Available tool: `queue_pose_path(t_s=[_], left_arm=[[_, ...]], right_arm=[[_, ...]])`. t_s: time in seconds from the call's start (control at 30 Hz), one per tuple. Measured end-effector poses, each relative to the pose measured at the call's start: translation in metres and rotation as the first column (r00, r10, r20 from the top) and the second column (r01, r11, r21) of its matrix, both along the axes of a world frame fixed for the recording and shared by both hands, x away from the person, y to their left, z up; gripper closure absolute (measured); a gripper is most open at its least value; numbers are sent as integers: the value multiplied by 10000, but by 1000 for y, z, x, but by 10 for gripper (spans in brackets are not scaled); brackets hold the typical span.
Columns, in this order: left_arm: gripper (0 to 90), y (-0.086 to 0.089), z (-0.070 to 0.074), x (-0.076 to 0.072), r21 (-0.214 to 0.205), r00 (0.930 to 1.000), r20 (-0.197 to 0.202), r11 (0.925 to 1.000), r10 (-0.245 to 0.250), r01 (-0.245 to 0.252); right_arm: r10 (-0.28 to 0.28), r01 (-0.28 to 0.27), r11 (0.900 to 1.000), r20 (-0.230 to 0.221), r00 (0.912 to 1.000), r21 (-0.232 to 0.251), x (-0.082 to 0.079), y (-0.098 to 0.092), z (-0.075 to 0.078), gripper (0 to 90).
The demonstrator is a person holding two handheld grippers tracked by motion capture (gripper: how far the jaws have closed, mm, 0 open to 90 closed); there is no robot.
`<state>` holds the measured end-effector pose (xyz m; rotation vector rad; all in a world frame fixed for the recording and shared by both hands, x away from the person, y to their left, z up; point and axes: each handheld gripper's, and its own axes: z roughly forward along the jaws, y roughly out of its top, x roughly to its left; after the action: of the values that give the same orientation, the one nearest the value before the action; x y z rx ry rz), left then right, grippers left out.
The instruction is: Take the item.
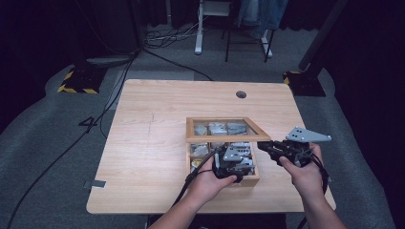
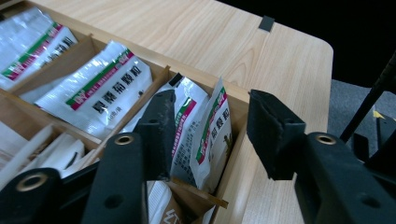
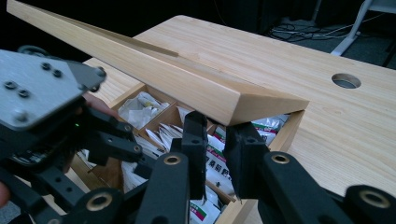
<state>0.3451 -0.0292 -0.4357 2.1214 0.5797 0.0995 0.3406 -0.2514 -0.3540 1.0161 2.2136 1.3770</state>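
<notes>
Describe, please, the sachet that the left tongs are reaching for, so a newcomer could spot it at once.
On the wooden table stands a compartmented wooden box, its lid held up by the right tongs. In its corner compartment, between the open left tongs, a white sachet with a red-and-green stripe stands upright on edge, while sachets in nearby compartments lie flatter.

We're looking at a lab or recording studio, no home here. A light wooden tabletop (image 1: 157,143) with a cable hole (image 1: 241,94) stands alone on grey carpet (image 1: 43,138), ringed by black curtains. Far left, a stand base striped in yellow and black hazard tape (image 1: 76,81); far right, another dark stand foot (image 1: 305,81). Cables (image 1: 167,36) snake across the floor at the back, beside a white desk leg (image 1: 199,28), and there's a number four taped on the carpet (image 1: 88,123).
</notes>
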Motion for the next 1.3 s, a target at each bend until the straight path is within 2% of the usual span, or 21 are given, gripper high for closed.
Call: queue_pose_path(t_s=[0.07, 0.17, 0.2, 0.23, 0.27, 0.37, 0.57, 0.67, 0.77, 0.8, 0.97, 1.3], left_arm=[[596, -3, -3, 2, 100, 9995, -290, 9999, -124, 127], [641, -4, -5, 3, 178, 9985, -510, 9996, -201, 210], [706, -5, -6, 5, 177, 9978, -639, 9997, -182, 193], [751, -5, -6, 5, 177, 9978, -639, 9997, -182, 193], [751, -4, -6, 5, 257, 9976, -668, 9995, -172, 190], [879, -3, -6, 6, 226, 9978, -641, 9995, -184, 198], [896, -3, -4, 2, 407, 9990, -250, 9984, -383, 393], [898, -1, 3, 0, 211, 9990, -14, 9988, -445, 445], [898, 0, 7, -3, 98, 9993, 4, 9992, -383, 383], [898, 1, 12, -3, 7, 9988, 215, 9991, -430, 430], [898, 4, 19, -6, -193, 9989, 187, 9989, -421, 425], [899, 12, 37, -12, -551, 9976, 546, 9974, -434, 464]], right_arm=[[-7, 7, 10000, 12, 10000, 27, 0, 0, 1, 783], [-9, 9, 10000, 24, 10000, 29, -1, 0, 1, 783], [-5, 5, 10000, 17, 10000, 37, -1, 0, 1, 783], [-5, 5, 10000, 17, 10000, 37, -1, 0, 1, 783], [-4, 4, 10000, 14, 10000, 42, -1, 0, 1, 783], [6, -6, 10000, 12, 10000, 46, 0, 0, 1, 783], [-5, 5, 10000, 21, 10000, 37, -1, 0, 1, 783], [-11, 11, 10000, 31, 10000, 32, -1, 0, 1, 784], [-10, 10, 10000, 28, 10000, 39, 0, 0, 1, 783], [-11, 11, 10000, 26, 10000, 44, 0, 0, 1, 784], [-5, 5, 10000, 19, 10000, 49, 0, 0, 1, 784], [13, -13, 10000, -3, 10000, 69, 0, -1, 1, 784]])
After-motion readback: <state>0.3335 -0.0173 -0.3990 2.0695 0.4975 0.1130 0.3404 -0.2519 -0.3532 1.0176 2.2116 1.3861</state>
